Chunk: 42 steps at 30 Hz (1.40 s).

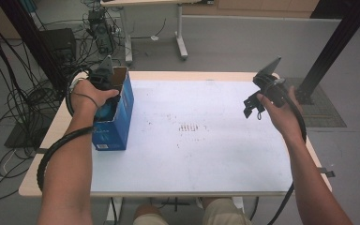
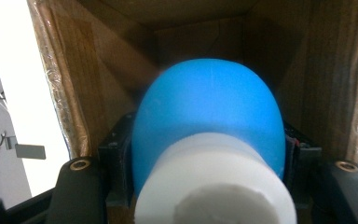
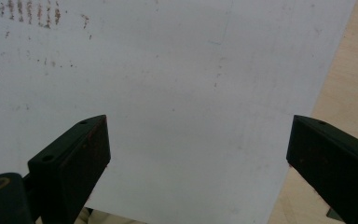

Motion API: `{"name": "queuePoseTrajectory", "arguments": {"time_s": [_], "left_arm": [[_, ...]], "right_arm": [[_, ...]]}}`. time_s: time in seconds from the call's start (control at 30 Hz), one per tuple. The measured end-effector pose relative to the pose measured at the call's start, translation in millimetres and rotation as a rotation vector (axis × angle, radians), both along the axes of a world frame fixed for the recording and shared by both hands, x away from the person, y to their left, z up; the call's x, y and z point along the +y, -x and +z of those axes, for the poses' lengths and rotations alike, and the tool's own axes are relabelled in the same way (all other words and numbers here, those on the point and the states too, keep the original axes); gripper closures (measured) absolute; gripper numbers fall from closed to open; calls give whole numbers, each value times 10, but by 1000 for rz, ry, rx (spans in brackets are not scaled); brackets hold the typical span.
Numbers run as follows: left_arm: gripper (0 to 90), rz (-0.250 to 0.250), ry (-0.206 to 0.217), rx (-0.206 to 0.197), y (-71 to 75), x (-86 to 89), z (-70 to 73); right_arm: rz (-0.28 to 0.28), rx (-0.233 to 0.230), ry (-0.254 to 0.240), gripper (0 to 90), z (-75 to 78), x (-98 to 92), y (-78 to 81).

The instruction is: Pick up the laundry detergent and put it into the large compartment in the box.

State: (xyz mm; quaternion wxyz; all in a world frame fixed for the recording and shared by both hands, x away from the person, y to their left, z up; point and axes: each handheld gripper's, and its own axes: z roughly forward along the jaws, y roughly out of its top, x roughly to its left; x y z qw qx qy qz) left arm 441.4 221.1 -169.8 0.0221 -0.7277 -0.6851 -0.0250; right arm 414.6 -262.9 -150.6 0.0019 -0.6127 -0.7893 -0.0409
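Blue bulb (image 2: 207, 121) clamped by left gripper (image 2: 205, 158) inside box (image 1: 122, 105) | right gripper (image 3: 198, 154) jaws wide apart, empty

Box (image 1: 117, 112) on the bench (image 1: 206, 154) at its left edge, bulb-shaped object (image 2: 209, 121) inside it; right hand-held gripper (image 1: 253, 104) above the bench's right side.
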Motion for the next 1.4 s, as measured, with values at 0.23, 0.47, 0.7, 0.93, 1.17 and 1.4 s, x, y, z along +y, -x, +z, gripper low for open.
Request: {"name": "queuePoseTrajectory", "arguments": {"time_s": [0.23,0.47,0.7,0.93,1.17,1.4], "left_arm": [[364,-1,-1,2,-3,-5,-1],[358,-3,2,3,-4,-7,0],[334,-4,9,3,3,-3,9],[310,-3,14,-14,47,27,120],[304,-15,0,-32,95,-29,311],[279,-26,-6,-55,192,-57,510]], "right_arm": [[0,1,-1,58,2,2,-1],[0,1,-2,58,2,1,0],[-2,1,-4,58,-4,-9,3],[-3,1,-4,58,0,-9,1],[7,-5,-6,58,6,28,-6],[17,-1,-4,58,4,70,-24]]}}
